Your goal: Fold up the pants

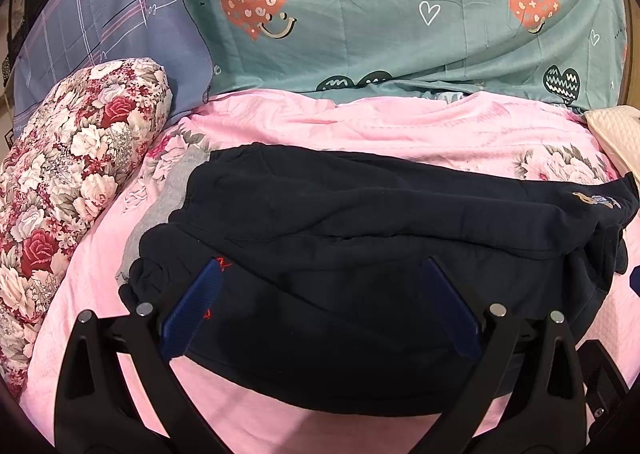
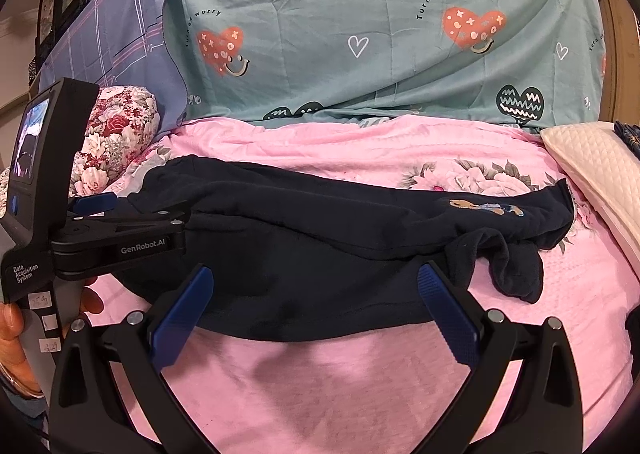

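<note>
A bed covered by a pink quilted bedspread with a floral print [image 2: 320,394] carries dark navy fleece pants [image 2: 304,246], spread crosswise over its middle. A red-and-white rose-patterned bolster [image 1: 76,174] lies along the bedspread's left edge. A cream quilted cushion [image 2: 596,170] rests at its right edge, and teal heart-printed bedding [image 2: 380,34] rises behind.

The pants [image 1: 360,254] cover part of the pink sheet [image 1: 280,414], and their right end is cut off by the left wrist picture's edge, where the small embroidered mark [image 1: 596,200] is too small to read. In the right wrist view the left gripper [image 2: 132,210] shows side-on at the left edge, so its jaw gap cannot be judged. The hand [image 2: 12,334] gripping it is mostly out of frame, and its screen [image 2: 30,142] is too small to make out.
</note>
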`<act>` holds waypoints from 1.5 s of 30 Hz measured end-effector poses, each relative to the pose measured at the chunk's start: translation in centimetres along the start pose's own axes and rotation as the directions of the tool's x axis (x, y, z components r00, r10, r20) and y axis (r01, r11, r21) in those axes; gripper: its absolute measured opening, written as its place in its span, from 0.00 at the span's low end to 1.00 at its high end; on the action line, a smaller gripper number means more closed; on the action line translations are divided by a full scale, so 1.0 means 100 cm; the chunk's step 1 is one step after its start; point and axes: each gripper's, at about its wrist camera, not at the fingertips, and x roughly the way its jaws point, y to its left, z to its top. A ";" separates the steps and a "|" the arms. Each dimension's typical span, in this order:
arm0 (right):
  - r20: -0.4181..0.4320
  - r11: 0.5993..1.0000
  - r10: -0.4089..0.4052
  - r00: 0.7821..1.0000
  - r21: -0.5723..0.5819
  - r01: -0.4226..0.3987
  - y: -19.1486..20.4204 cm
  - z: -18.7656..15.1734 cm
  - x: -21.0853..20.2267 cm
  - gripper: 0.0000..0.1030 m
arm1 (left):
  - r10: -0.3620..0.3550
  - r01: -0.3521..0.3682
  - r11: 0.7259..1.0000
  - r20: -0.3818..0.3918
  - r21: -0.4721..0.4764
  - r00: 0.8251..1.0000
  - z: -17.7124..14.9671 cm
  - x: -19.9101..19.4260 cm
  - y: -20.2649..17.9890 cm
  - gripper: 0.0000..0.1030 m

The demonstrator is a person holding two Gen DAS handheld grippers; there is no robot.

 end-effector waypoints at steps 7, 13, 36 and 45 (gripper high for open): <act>-0.003 1.000 0.000 1.000 0.001 0.000 -0.001 0.000 0.000 0.99 | -0.002 0.002 1.000 0.001 0.002 1.000 0.002 -0.001 0.000 0.98; -0.004 1.000 0.000 1.000 -0.004 0.000 -0.001 0.000 0.001 0.99 | -0.001 0.001 1.000 -0.002 0.002 1.000 0.001 0.001 0.000 0.98; -0.014 1.000 0.003 1.000 -0.016 -0.003 0.004 -0.001 0.002 0.99 | -0.002 0.002 1.000 0.001 0.001 1.000 0.000 0.000 0.001 0.98; 0.019 0.995 0.051 0.999 0.086 -0.052 -0.020 0.011 -0.011 0.99 | -0.094 0.090 0.991 -0.040 -0.101 0.995 0.013 -0.010 0.034 0.98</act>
